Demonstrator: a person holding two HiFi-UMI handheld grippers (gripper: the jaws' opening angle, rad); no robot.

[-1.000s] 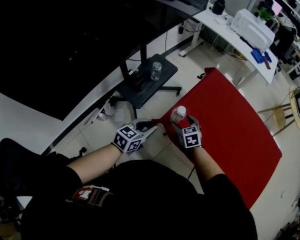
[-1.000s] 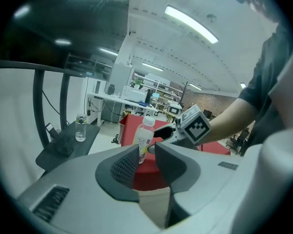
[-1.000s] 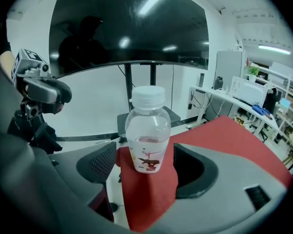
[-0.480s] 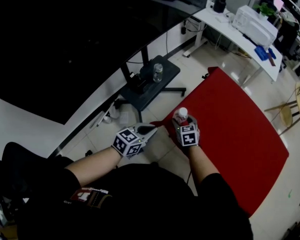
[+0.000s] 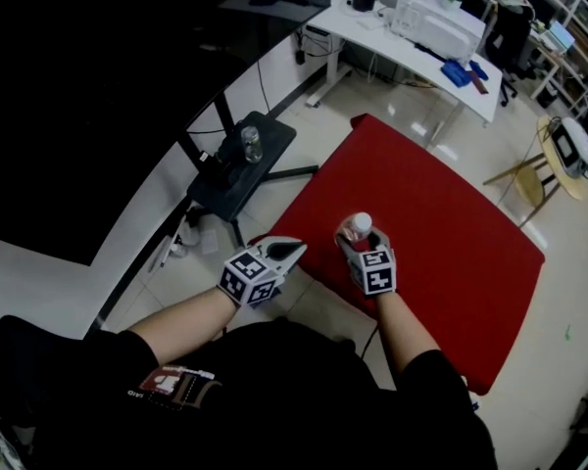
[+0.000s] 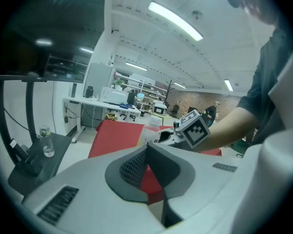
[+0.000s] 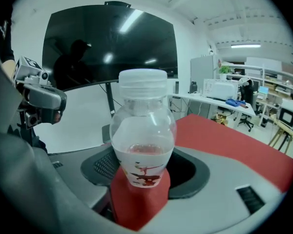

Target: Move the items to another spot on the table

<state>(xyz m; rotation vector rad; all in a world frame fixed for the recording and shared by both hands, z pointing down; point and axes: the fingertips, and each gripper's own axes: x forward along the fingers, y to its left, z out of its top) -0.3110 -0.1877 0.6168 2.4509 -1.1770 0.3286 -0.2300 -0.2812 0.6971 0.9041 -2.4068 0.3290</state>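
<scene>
Table [image 5: 451, 233]: right hand-held gripper [image 5: 361, 237], just closing, pinches bottle [image 7: 142, 130]; left hand-held gripper [image 5: 296, 249] pressed together.

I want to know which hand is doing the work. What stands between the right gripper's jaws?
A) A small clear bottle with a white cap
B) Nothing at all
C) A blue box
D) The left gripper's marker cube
A: the right gripper view shows the white-capped bottle upright between the jaws of the right gripper, which have just been closing on it.
</scene>
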